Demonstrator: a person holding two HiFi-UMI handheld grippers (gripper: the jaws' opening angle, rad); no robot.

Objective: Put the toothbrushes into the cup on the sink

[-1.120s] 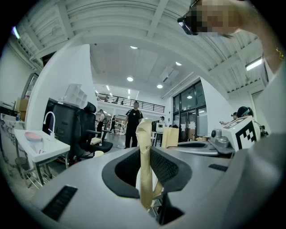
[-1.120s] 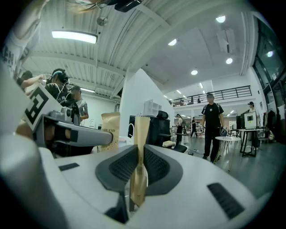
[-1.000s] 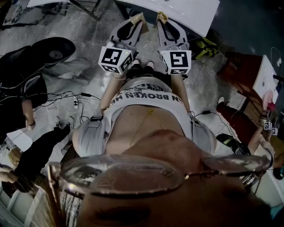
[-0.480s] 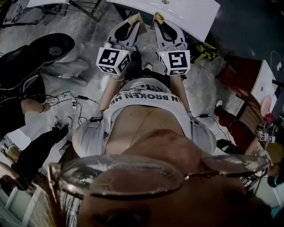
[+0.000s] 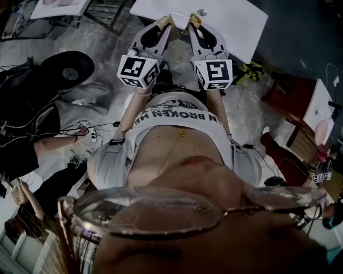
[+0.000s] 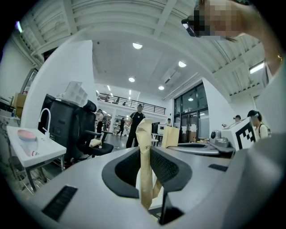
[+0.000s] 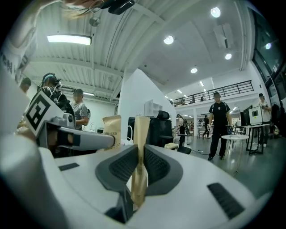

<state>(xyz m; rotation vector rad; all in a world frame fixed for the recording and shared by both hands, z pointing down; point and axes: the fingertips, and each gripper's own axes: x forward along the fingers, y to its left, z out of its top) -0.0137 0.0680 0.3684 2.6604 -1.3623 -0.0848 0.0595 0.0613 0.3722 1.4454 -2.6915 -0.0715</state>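
No toothbrush or cup shows in any view. In the head view both grippers are held side by side in front of the person's body, pointing at a white sink top (image 5: 236, 24) with a round drain (image 5: 201, 12). My left gripper (image 5: 166, 21) has its tan-taped fingertips together with nothing between them, as the left gripper view (image 6: 144, 134) also shows. My right gripper (image 5: 194, 20) is likewise shut and empty (image 7: 141, 129). Each gripper view shows the other gripper alongside: the right gripper (image 6: 196, 146) and the left gripper (image 7: 78, 138).
A second white sink (image 6: 33, 150) with a faucet (image 6: 44, 120) and a pink thing stands left, beside a black office chair (image 6: 85, 134). Cables (image 5: 86, 131) and a dark round base (image 5: 67, 68) lie on the floor. People stand around (image 7: 219, 123).
The head view has tilted so that more of the white sink top and its drain show ahead. Both grippers keep the same pose, side by side. A person at left has shifted.
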